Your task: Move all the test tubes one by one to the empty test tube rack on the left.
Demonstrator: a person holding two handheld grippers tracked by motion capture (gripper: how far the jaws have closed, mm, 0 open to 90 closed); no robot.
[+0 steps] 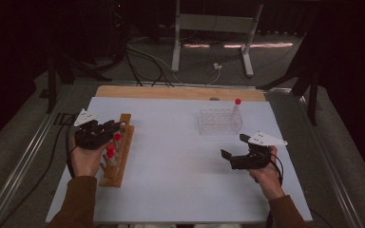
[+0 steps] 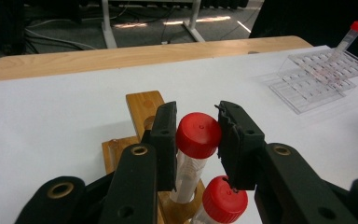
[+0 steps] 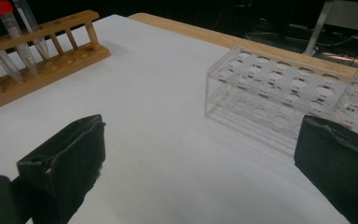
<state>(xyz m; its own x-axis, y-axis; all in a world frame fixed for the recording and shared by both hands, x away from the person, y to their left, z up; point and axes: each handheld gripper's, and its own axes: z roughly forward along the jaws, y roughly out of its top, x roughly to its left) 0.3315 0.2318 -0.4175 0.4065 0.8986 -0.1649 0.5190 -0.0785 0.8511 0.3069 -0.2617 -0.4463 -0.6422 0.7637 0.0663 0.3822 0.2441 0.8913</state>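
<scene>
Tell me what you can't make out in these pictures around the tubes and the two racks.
- Lower part of the red-capped tube gripped by the left gripper: hidden behind its black jaws, left gripper view.
- How many tubes stand in the wooden rack: the left hand and gripper cover part of it, high view.
- Tubes in the right gripper view: cut off by the left edge.
- Red markings on the clear rack: too small to read.

The left black two-jaw tool point(image 1: 105, 129), held in the person's left hand point(image 1: 86, 156), points toward the right, its jaws drawn in close with a narrow gap between them. The brown-sleeved left forearm point(image 1: 76, 202) comes in from the bottom edge. The right black two-jaw tool point(image 1: 233, 147) sits in the right hand point(image 1: 265, 173), pointing left, its jaws spread wide apart.
</scene>
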